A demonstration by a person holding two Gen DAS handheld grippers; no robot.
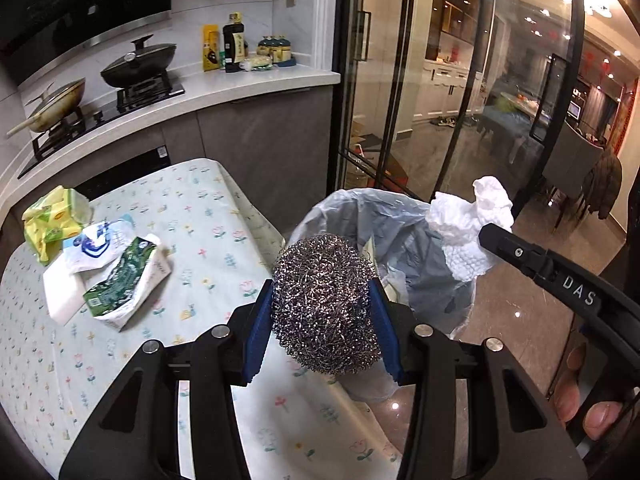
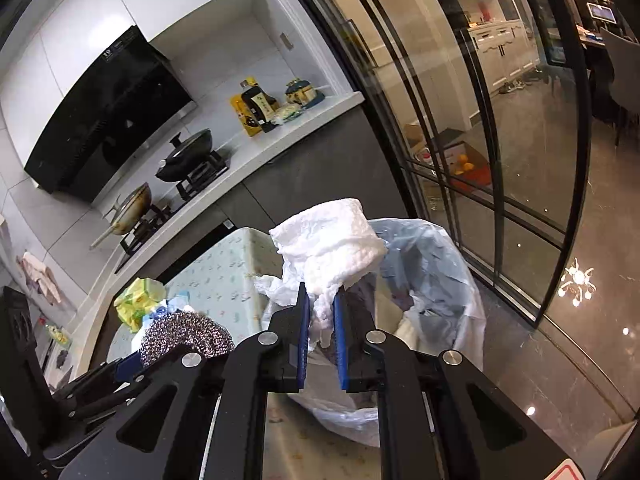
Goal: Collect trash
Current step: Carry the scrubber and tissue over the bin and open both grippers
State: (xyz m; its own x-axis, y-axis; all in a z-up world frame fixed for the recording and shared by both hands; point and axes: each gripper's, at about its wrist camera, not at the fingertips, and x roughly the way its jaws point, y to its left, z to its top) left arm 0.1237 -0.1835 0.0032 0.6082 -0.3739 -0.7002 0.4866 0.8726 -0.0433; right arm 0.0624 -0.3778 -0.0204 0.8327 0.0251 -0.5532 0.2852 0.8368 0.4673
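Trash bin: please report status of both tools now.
Left tool shut on steel scourer. Right tool shut on paper towel. Both near lined trash bin. Wrappers remain on table. Nothing blocking.

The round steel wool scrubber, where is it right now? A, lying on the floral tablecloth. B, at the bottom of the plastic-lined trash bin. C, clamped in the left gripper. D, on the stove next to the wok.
C: in the left wrist view the round steel wool scrubber sits squeezed between the blue pads of the left gripper, held off the table near the plastic-lined trash bin.
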